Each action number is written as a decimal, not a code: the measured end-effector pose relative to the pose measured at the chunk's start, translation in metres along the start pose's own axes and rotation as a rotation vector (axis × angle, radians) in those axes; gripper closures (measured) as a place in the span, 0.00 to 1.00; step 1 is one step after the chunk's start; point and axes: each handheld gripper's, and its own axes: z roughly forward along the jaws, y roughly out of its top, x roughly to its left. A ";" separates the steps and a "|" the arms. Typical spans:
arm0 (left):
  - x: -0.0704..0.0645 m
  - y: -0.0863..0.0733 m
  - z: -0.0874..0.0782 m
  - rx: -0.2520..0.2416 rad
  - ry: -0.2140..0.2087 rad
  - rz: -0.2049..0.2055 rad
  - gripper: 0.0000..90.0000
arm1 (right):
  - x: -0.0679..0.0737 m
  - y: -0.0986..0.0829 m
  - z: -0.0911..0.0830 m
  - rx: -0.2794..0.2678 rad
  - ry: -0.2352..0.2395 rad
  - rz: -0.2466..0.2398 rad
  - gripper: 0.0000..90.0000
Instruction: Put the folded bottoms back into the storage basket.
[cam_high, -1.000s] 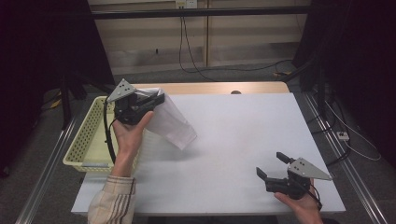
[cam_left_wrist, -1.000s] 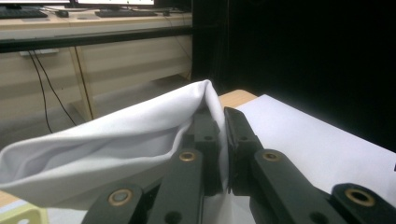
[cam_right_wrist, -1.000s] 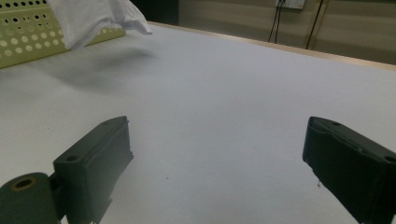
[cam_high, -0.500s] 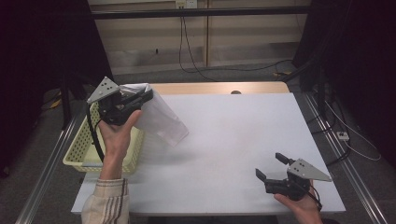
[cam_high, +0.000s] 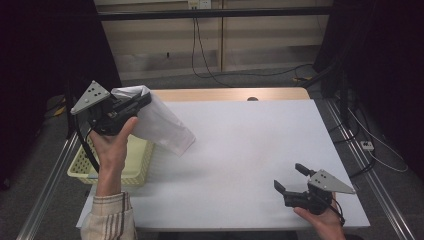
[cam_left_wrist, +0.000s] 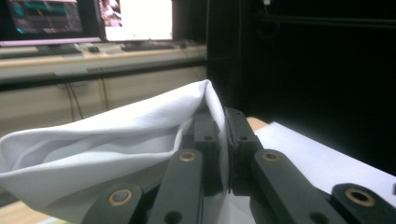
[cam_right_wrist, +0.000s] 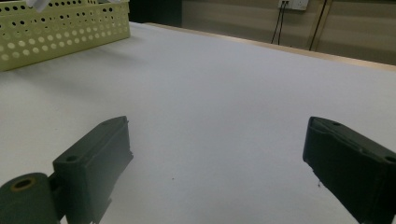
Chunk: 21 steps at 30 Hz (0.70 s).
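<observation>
Wide white-topped desk (cam_high: 250, 150), bare across the middle. At its left edge, a pale yellow perforated plastic basket (cam_high: 132, 162). Above that basket, held aloft: a white cloth (cam_high: 160, 122), crumpled, hanging down to the right over the desk edge. Left gripper (cam_high: 131, 103) raised high, fingers (cam_left_wrist: 205, 140) clamped shut on one bunched fold of the cloth, the rest draping free beside and below them. Right gripper (cam_high: 292, 179) low at the near right corner, fingers (cam_right_wrist: 93, 161) spread wide, nothing between them.

Likely trouble: thin pinch on a single fold, so possible slipping out; trailing end possibly catching the basket rim or landing outside.
</observation>
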 end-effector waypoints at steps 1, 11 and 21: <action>-0.002 0.001 -0.002 -0.006 0.016 0.004 0.95 | 0.000 0.000 0.000 0.003 -0.002 0.001 0.08; 0.000 0.008 -0.020 -0.045 0.032 0.013 0.95 | 0.000 0.000 0.000 0.000 -0.004 -0.001 0.08; 0.009 0.011 -0.036 -0.081 0.058 -0.004 0.95 | 0.000 0.000 -0.001 0.002 -0.004 -0.003 0.09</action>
